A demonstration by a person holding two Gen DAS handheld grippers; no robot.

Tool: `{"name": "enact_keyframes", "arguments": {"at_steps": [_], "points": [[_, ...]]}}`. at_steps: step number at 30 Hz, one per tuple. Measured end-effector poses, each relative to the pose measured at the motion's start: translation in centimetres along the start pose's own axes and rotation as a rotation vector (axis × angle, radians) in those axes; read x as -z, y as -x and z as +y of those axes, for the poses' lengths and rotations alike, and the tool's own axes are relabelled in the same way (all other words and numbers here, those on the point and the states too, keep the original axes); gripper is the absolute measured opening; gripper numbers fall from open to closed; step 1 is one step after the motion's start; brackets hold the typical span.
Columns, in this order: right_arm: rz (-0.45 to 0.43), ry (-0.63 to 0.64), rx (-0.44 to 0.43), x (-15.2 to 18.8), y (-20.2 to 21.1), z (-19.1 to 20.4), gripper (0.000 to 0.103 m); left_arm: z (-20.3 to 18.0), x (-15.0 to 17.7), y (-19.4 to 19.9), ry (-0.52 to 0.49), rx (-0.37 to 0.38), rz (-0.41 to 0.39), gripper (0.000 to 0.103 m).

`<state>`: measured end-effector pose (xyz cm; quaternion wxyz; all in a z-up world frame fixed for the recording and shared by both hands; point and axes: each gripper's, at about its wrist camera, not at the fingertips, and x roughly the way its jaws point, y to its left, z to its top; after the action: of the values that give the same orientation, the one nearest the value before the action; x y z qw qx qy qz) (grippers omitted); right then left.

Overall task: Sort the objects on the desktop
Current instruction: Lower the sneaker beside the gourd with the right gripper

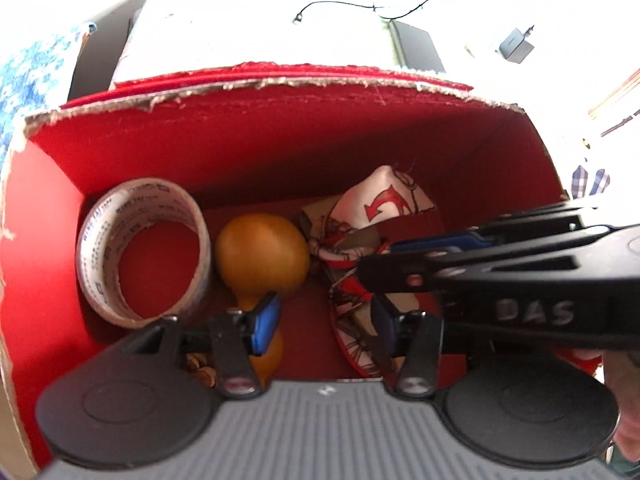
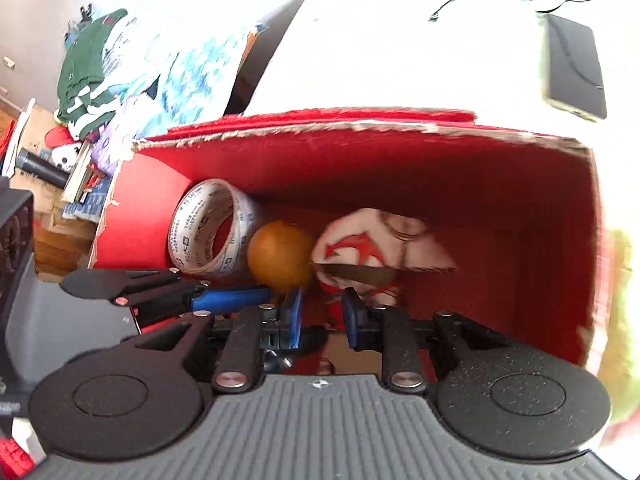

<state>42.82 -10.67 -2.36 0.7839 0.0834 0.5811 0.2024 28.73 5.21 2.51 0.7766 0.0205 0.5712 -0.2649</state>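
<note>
Inside red box (image 1: 280,152): one tape roll (image 1: 144,248), one gourd (image 1: 262,256); both grippers spread.

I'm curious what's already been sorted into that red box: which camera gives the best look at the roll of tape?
The left wrist view. There the roll of tape looks large and sharp, its printed band and hollow core open to the camera. The right wrist view shows it smaller, turned more sideways, beside the orange ball.

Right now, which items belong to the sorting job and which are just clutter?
Job:
red box
tape roll
orange gourd
patterned cloth
left gripper and right gripper, both open and empty

Lying about:
phone
black cable
clothes pile
</note>
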Motion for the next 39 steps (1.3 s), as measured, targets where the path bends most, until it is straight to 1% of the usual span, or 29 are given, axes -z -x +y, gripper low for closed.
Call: {"name": "enact_keyframes", "arguments": {"at_steps": [4,8,10,12,13,15,16,17,19,21,23,24,27,30,31,32,34,35,37,39], "points": [[0.034,-0.049,0.041,0.1,-1.2,-1.0,0.026,-0.2,0.1,0.1,-0.034,-0.021,-0.003,0.052],[0.063,-0.129,0.01,0.2,-2.5,-2.3,0.026,-0.3,0.1,0.3,-0.063,-0.033,-0.02,0.052],[0.06,-0.176,-0.043,0.0,-3.0,-2.7,0.026,-0.7,0.0,0.1,-0.075,-0.023,-0.028,0.053],[0.075,-0.225,-0.149,0.2,-3.6,-3.0,0.025,-1.2,0.0,-0.2,-0.08,-0.018,-0.044,0.055],[0.089,-0.247,-0.183,0.3,-4.1,-3.0,0.026,-1.2,-0.1,-0.2,-0.082,-0.022,-0.048,0.055],[0.081,-0.246,-0.169,0.3,-4.2,-2.8,0.026,-1.6,0.1,-0.4,-0.089,-0.04,-0.042,0.055],[0.065,-0.237,-0.169,0.3,-4.0,-2.7,0.026,-1.7,0.2,-0.2,-0.093,-0.043,-0.059,0.055],[0.054,-0.24,-0.168,0.5,-3.8,-2.8,0.026,-2.7,-0.5,-1.7,-0.096,-0.045,-0.071,0.055],[0.023,-0.229,-0.128,0.8,-3.3,-2.6,0.026,-3.0,-0.6,-1.9,-0.11,-0.046,-0.077,0.057],[-0.021,-0.181,-0.084,1.0,-2.2,-2.1,0.026,-3.0,-0.5,-1.6,-0.118,-0.042,-0.089,0.058],[-0.037,-0.18,-0.08,1.2,-1.5,-2.2,0.026,-3.0,-0.5,-1.6,-0.122,-0.037,-0.098,0.059],[-0.036,-0.184,-0.068,0.9,-1.6,-2.3,0.026,-3.1,-0.5,-1.5,-0.124,-0.037,-0.102,0.059],[-0.016,-0.161,0.025,0.9,-2.3,-2.4,0.029,-3.1,-0.7,-1.6,-0.13,-0.031,-0.106,0.059],[0.001,-0.145,0.076,0.9,-3.1,-1.9,0.029,-3.2,-0.6,-1.6,-0.142,-0.022,-0.095,0.059],[0.004,-0.159,0.084,1.0,-2.9,-2.5,0.032,-3.2,-0.6,-1.6,-0.146,-0.017,-0.097,0.059],[0.009,-0.171,0.089,0.8,-3.2,-2.6,0.039,-3.2,-0.6,-1.6,-0.148,-0.015,-0.096,0.061],[0.031,-0.197,0.076,0.7,-3.7,-2.9,0.047,-3.3,-0.7,-1.4,-0.149,-0.001,-0.078,0.063],[0.053,-0.209,0.07,0.6,-4.2,-3.1,0.049,-3.2,-0.6,-1.5,-0.147,0.007,-0.064,0.063],[0.086,-0.249,0.024,0.5,-4.8,-4.0,0.049,-2.9,-0.8,-1.7,-0.138,0.027,-0.042,0.063],[0.11,-0.278,-0.042,0.5,-5.1,-4.7,0.046,-2.8,-0.9,-1.7,-0.129,0.038,-0.039,0.063]]}}
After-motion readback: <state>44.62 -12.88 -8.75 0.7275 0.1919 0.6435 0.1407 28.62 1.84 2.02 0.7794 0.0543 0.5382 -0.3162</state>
